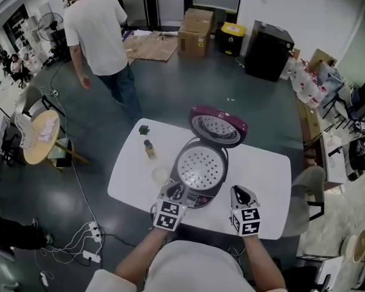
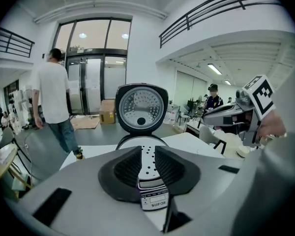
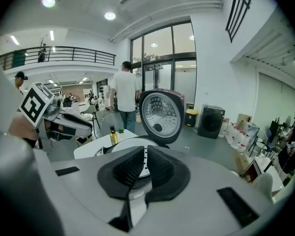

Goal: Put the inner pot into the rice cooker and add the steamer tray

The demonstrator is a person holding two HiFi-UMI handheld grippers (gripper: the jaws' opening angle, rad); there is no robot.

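The rice cooker (image 1: 198, 196) stands on the white table (image 1: 261, 181), its maroon lid (image 1: 218, 126) tipped back open. A perforated metal steamer tray (image 1: 199, 166) sits in its top. My left gripper (image 1: 174, 191) hovers over the cooker's front edge, its jaws a narrow gap apart with nothing between them; through the gap I see the steamer tray (image 2: 148, 165) and beyond it the lid (image 2: 140, 107). My right gripper (image 1: 239, 193) hovers just right of the cooker, jaws all but together and empty. The lid (image 3: 160, 114) shows ahead in the right gripper view.
A small bottle (image 1: 149, 148), a green sprig (image 1: 144, 128) and a pale dish (image 1: 160, 175) lie left of the cooker. A person (image 1: 100, 35) walks beyond the table. A round wooden stool (image 1: 39, 135) stands at left, a chair (image 1: 307, 193) at right, cables (image 1: 91, 242) on the floor.
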